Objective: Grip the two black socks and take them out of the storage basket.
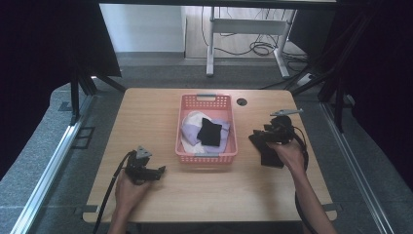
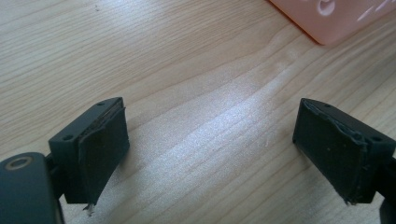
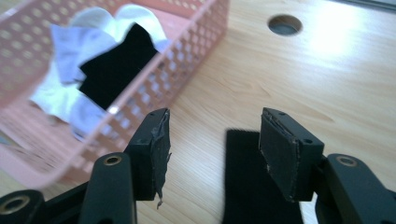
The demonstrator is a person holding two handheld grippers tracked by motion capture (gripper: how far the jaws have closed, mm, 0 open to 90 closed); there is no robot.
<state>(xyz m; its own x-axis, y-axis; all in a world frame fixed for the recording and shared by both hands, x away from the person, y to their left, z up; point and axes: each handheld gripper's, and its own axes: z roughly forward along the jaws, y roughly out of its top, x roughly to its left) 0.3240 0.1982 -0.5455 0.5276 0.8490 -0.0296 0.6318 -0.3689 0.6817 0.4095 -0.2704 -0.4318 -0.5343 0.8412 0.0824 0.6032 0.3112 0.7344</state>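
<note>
The right gripper [image 1: 265, 134] is down low over the right side of the surface [image 1: 146, 105], poised above a black cloth [image 3: 250, 186] that lies flat there. Its jaws stand wide apart with nothing between them, and in the right gripper view the cloth's near end sits just under and between the pads, so this looks like the approach to a pinch, not yet a hold.

Just to the left of that cloth sits the pink basket [image 1: 183, 129], at the middle of the surface toward the far edge. It already carries a heap of white and lilac cloths [image 1: 191, 131] with a black piece [image 1: 210, 131] on top. The work in hand appears to be clearing laundry into it, and the cloth lies close by the basket's right wall, a short carry away.

The left gripper [image 1: 158, 171] rests near the front-left corner, jaws also spread wide over bare wood, gripping nothing. In the left gripper view a basket corner peeks in at the far edge. It seems parked there to stay out of the right hand's path.

A round cable hole [image 1: 242, 102] lies by the far edge, beyond the basket.
</note>
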